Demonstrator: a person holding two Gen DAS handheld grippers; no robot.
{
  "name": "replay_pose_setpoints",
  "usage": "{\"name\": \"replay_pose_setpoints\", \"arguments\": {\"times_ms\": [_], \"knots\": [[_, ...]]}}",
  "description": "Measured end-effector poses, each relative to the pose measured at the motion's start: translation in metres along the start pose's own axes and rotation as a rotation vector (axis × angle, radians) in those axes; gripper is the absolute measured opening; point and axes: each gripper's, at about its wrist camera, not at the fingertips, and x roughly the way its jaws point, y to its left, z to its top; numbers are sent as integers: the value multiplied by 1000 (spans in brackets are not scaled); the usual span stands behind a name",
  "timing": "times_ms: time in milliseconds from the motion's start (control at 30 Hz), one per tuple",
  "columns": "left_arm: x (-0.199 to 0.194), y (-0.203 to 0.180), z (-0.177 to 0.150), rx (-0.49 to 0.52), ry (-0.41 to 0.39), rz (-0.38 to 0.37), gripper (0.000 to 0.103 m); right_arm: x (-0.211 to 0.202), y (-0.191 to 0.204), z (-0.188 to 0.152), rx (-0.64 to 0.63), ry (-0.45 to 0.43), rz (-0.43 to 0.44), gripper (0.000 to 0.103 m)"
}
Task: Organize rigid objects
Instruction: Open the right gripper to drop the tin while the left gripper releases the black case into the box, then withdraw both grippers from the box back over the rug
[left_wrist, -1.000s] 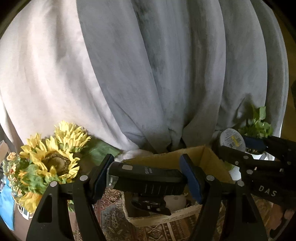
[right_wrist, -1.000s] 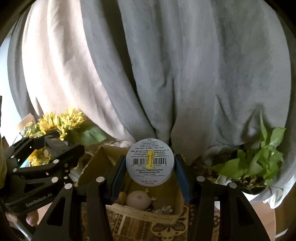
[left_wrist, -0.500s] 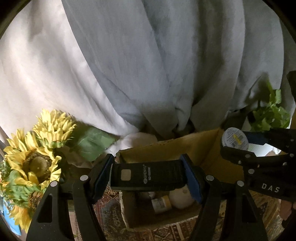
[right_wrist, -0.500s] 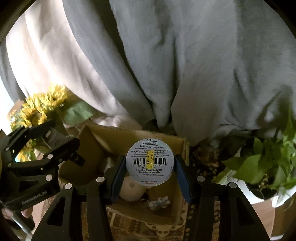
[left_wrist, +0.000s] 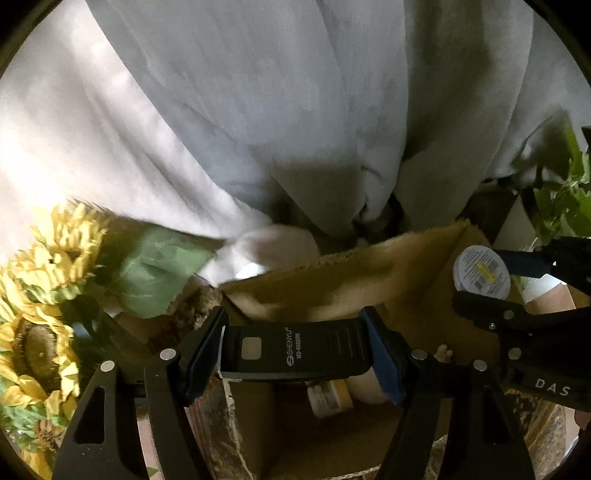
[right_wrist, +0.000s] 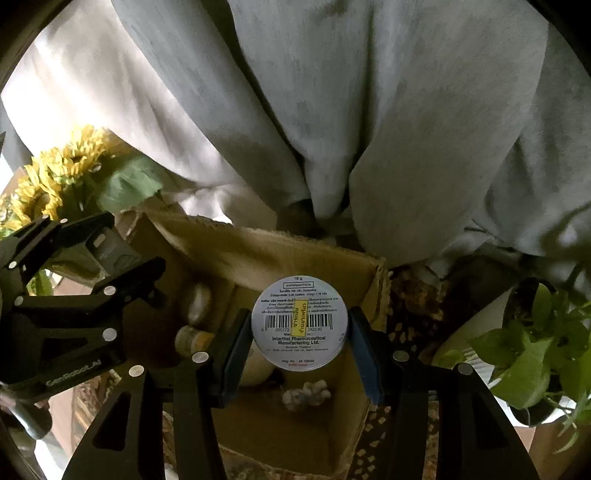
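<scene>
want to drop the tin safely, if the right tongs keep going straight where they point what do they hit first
Probably the small pale figurine on the cardboard box floor, just below the round tin in the right tongs; depth is unclear.

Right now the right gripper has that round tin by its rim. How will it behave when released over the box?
The round tin looks rigid, so it likely won't deform in the right gripper. It is probably light, being flat and small. It is held on edge over the cardboard box, so it may roll or tip flat on landing, possibly against the small bottle inside.
</scene>
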Motion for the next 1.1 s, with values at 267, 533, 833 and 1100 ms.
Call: {"name": "replay_pose_setpoints", "arguments": {"times_ms": [267, 533, 833, 1100], "knots": [[-5, -2, -3, 10, -10, 37, 79, 6, -4, 1, 4, 24, -20, 56], [-40, 0, -21, 9, -111, 107, 80, -10, 2, -7, -3, -34, -35, 56], [-98, 2, -53, 2, -263, 149, 80, -59, 23, -31, -23, -191, -44, 56], [-141, 0, -96, -7, -330, 153, 80, -104, 52, -67, -79, -304, -46, 59]]}}
